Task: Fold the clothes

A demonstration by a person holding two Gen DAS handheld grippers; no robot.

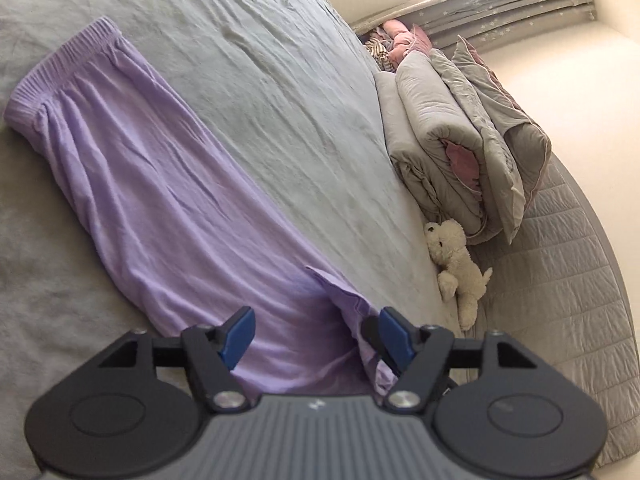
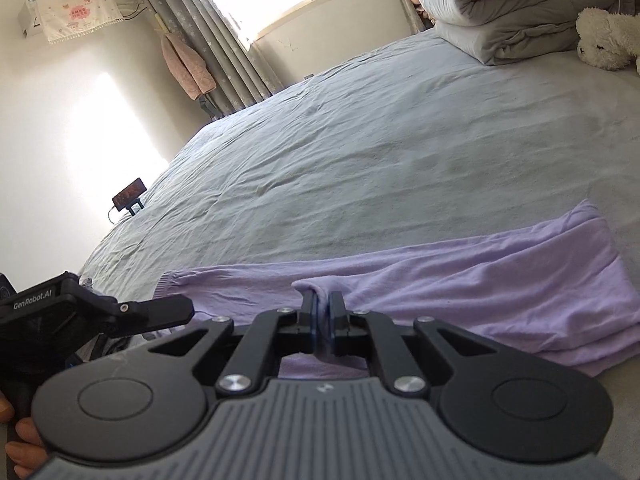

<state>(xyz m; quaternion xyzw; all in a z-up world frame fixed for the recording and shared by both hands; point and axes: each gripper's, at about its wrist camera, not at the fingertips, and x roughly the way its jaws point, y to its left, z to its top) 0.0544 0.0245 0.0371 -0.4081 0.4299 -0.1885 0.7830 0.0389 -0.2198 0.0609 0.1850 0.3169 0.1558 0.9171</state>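
A pair of lilac trousers (image 1: 160, 184) lies flat on the grey bed sheet (image 1: 280, 80), elastic waistband (image 1: 60, 64) far from me, leg ends near me. My left gripper (image 1: 314, 326) is open, its blue pads (image 1: 240, 332) spread over the leg-end fabric, holding nothing. In the right wrist view the trousers (image 2: 460, 280) lie across the front. My right gripper (image 2: 322, 304) is shut on a raised pinch of the lilac fabric (image 2: 310, 285). The left gripper (image 2: 152, 312) shows at the left of that view, beside the garment's edge.
A folded grey duvet (image 1: 452, 136) and a white plush dog (image 1: 456, 268) sit at the bed's head end. Both also show in the right wrist view: the duvet (image 2: 520, 8) and the dog (image 2: 608, 40). A clock (image 2: 129, 194) stands beyond the bed's far edge. Curtains (image 2: 208, 32) hang by the window.
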